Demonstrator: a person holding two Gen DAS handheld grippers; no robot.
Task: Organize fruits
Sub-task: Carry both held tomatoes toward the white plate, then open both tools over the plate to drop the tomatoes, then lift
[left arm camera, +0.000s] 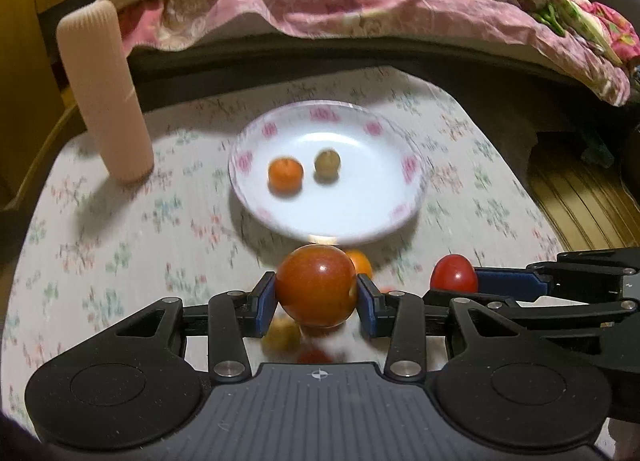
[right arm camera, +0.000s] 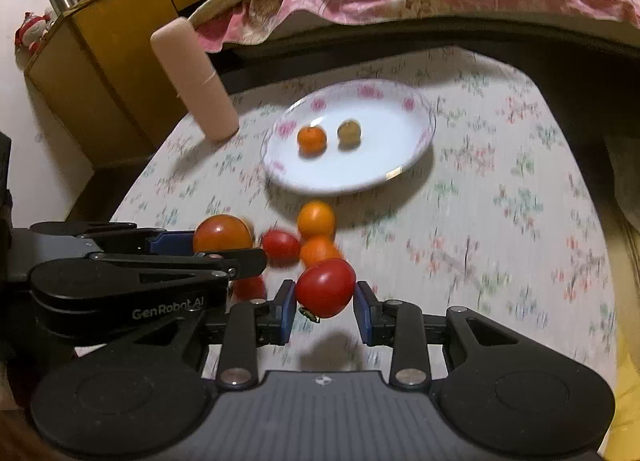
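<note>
My biggest worry is a drop. I have a round fruit clamped in each gripper, and both are smooth, glossy and held only at two small spots on their sides. The left gripper (left arm camera: pixel 317 295) is clamped on the big orange-red tomato (left arm camera: pixel 316 285), which bulges well above and below the blue pads (left arm camera: pixel 266 301); if I tilt or jolt, I judge it could roll out. The right gripper (right arm camera: pixel 325 301) is clamped on the small red tomato (right arm camera: pixel 326 287), which sits a little skewed between the pads, so a squeeze too hard might bruise or split it, and a loose hold might let it slip.

A second risk: the two grippers are close side by side, and they could knock each other on the way to the plate (right arm camera: pixel 416 101). A fruit released on the sloped rim could roll off onto the tablecloth (right arm camera: pixel 500 221).

The plate is white with pink flowers, near the far edge of the table, and holds a small orange fruit (right arm camera: pixel 312 139) and a brownish-green fruit (right arm camera: pixel 349 133), just apart. More loose fruits (right arm camera: pixel 316 219), orange and red, cluster on the cloth just before the plate's near rim. A pink cylinder (right arm camera: pixel 192 77) stands at the far left corner.
</note>
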